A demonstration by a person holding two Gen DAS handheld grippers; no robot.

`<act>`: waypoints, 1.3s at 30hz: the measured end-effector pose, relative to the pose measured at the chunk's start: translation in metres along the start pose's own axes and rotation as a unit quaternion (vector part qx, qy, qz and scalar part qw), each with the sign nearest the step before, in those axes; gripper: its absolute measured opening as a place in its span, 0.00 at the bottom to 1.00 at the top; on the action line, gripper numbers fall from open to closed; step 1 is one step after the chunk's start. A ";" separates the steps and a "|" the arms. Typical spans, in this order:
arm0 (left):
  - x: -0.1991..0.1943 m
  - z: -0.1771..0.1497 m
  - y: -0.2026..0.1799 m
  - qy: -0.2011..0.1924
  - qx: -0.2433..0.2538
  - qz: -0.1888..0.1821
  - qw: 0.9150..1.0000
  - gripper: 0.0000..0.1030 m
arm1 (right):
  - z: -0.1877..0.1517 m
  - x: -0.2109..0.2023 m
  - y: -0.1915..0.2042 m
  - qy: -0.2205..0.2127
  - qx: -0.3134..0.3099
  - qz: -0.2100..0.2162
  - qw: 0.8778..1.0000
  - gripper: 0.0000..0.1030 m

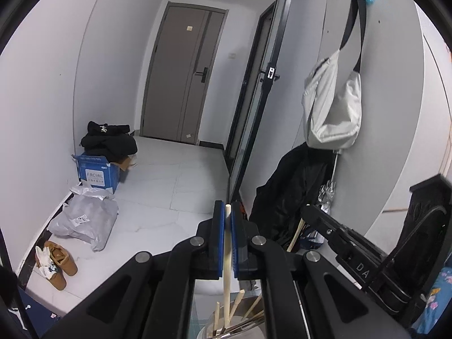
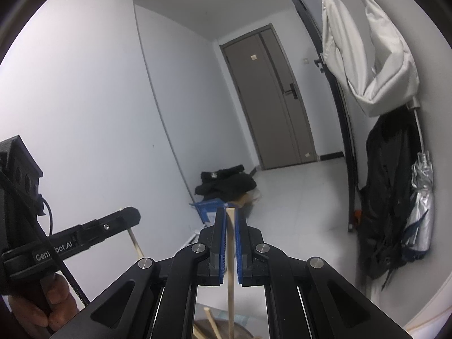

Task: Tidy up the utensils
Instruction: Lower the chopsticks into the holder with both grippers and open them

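The left hand-held gripper (image 1: 227, 212) has its ribbed blue pads clamped on a pale, round wooden chopstick (image 1: 226, 268) standing upright, its lower end among other sticks in a shiny metal holder (image 1: 248, 327). The right hand-held gripper (image 2: 231, 214) pinches a slim squared wooden chopstick (image 2: 231, 268), likewise upright.

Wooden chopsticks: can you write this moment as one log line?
left gripper: shut on pale wooden chopstick | right gripper: shut on second wooden chopstick | shiny metal holder: below, more sticks inside
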State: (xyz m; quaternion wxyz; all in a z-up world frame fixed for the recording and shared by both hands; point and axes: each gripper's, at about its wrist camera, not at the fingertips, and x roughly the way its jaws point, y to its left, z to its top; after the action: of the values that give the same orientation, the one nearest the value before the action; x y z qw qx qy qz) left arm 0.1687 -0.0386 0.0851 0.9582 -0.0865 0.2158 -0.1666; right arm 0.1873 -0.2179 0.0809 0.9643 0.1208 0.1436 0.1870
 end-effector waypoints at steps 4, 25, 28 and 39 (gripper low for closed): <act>0.004 -0.007 0.000 0.012 0.013 0.001 1.000 0.01 | -0.008 -0.002 0.000 0.002 -0.007 0.004 1.000 0.05; 0.011 -0.034 -0.005 0.128 0.033 -0.047 0.990 0.02 | -0.049 -0.005 0.006 0.083 -0.052 0.008 0.995 0.07; 0.009 -0.034 -0.009 0.139 0.037 -0.042 0.989 0.07 | -0.046 -0.010 0.004 0.085 -0.047 0.006 0.995 0.08; -0.028 -0.038 0.008 0.110 -0.013 0.019 0.994 0.61 | -0.043 -0.055 -0.003 0.076 -0.028 -0.016 0.997 0.32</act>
State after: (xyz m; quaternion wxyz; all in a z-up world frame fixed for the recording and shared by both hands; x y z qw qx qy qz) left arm 0.1305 -0.0242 0.0605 0.9304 -0.0763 0.3235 -0.1544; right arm 0.1258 -0.2346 0.0526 0.9564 0.0771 0.2132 0.1841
